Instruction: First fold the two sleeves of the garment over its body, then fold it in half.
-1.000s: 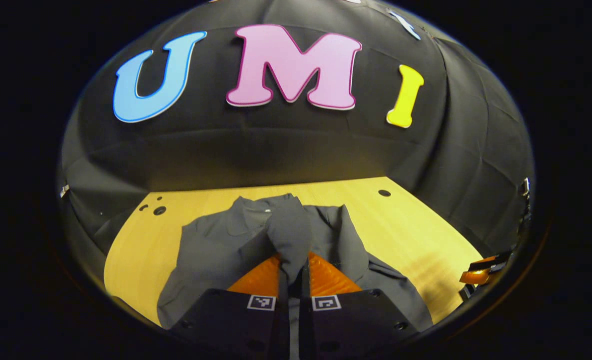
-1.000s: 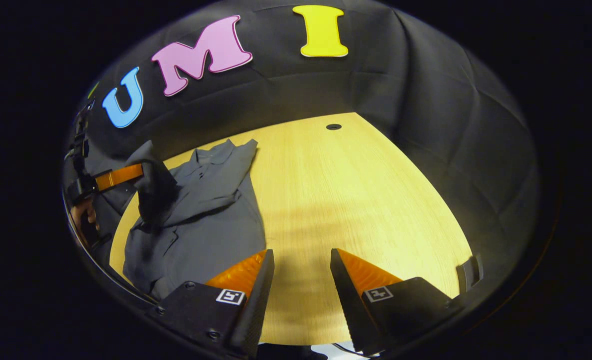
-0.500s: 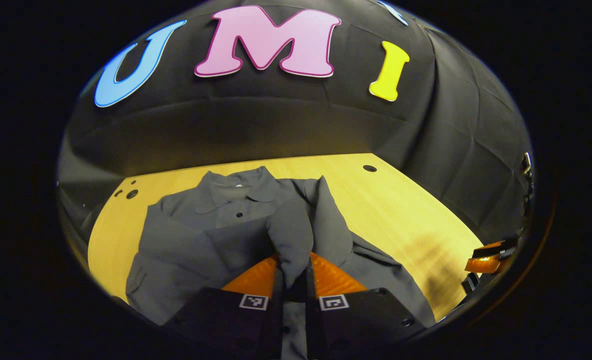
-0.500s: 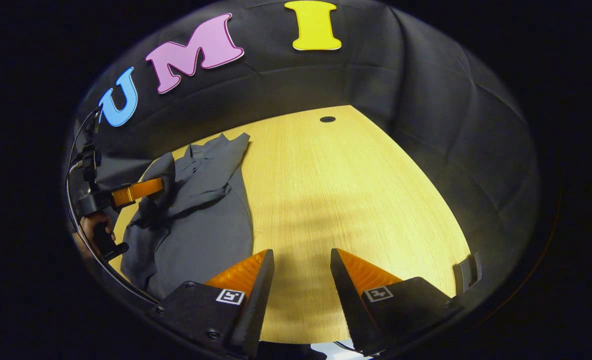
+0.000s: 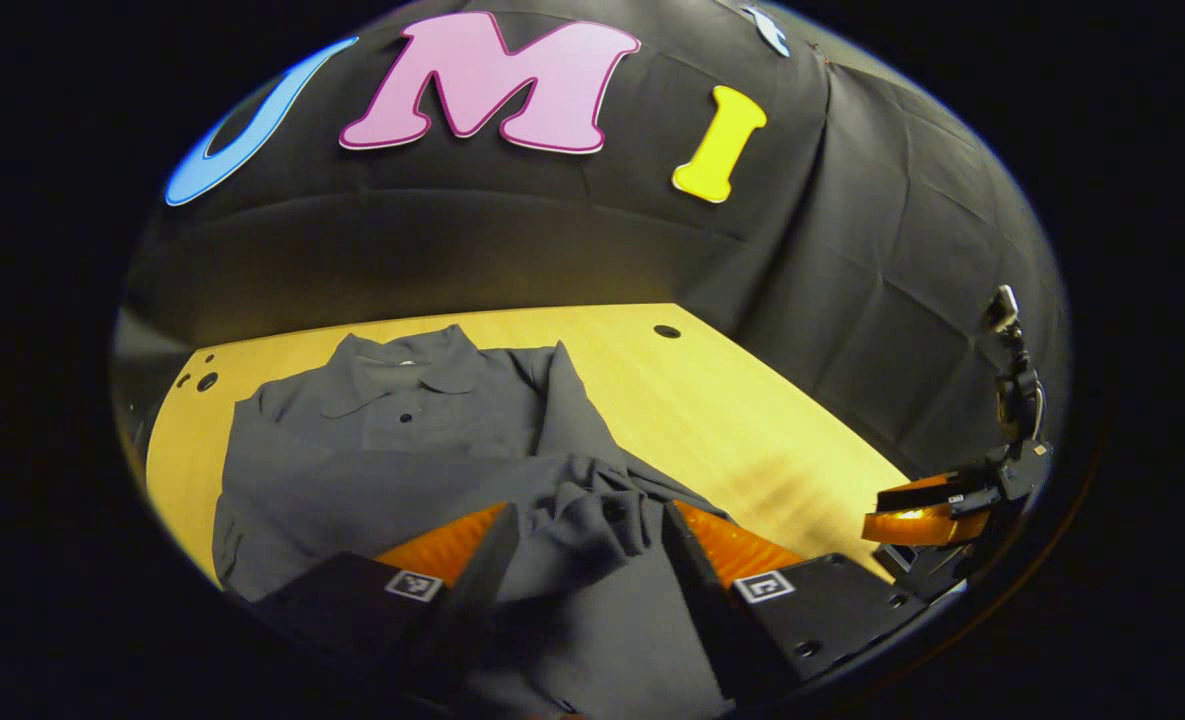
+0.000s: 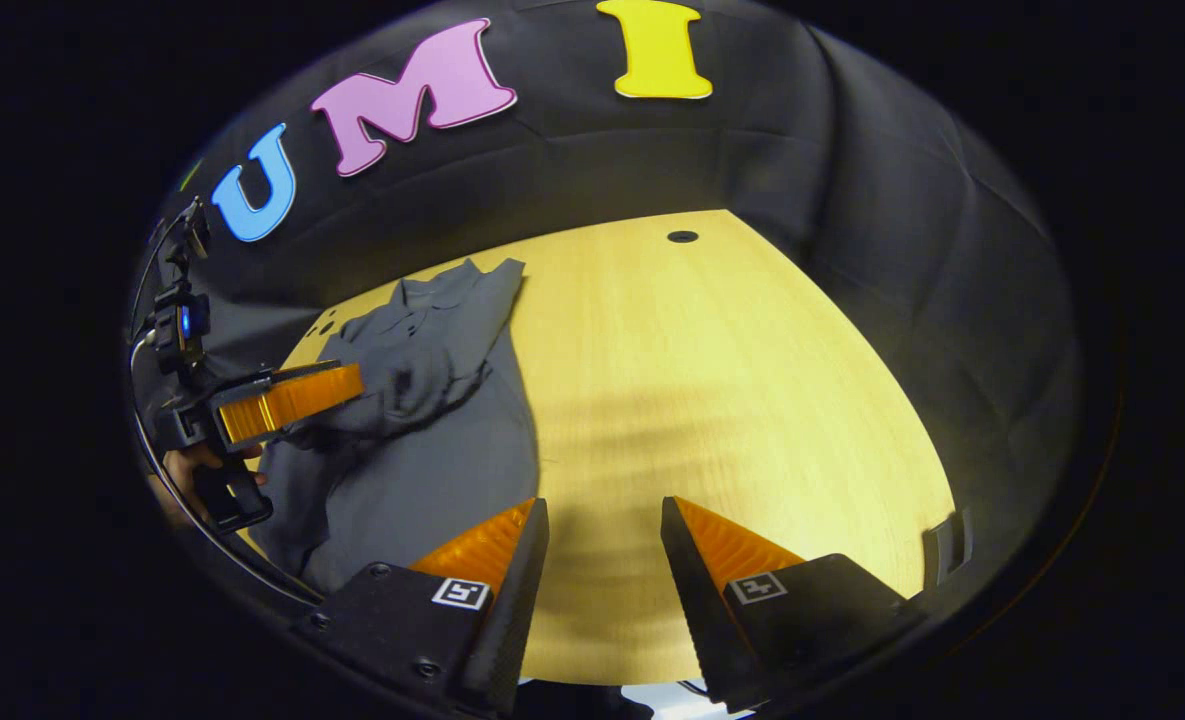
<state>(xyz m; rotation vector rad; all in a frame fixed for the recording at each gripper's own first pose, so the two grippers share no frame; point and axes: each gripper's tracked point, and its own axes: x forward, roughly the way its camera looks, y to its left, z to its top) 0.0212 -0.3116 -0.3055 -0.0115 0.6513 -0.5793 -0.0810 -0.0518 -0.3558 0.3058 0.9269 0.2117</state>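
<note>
The tabletop carries the garment toward its far-left corner, collar at the far edge. Your left hand-held gripper has just parted its fingers; the sleeve it pinched now lies bunched across the body, released. Your right hand-held gripper remains wide apart, holding nothing. Judged next: fold in half.
</note>
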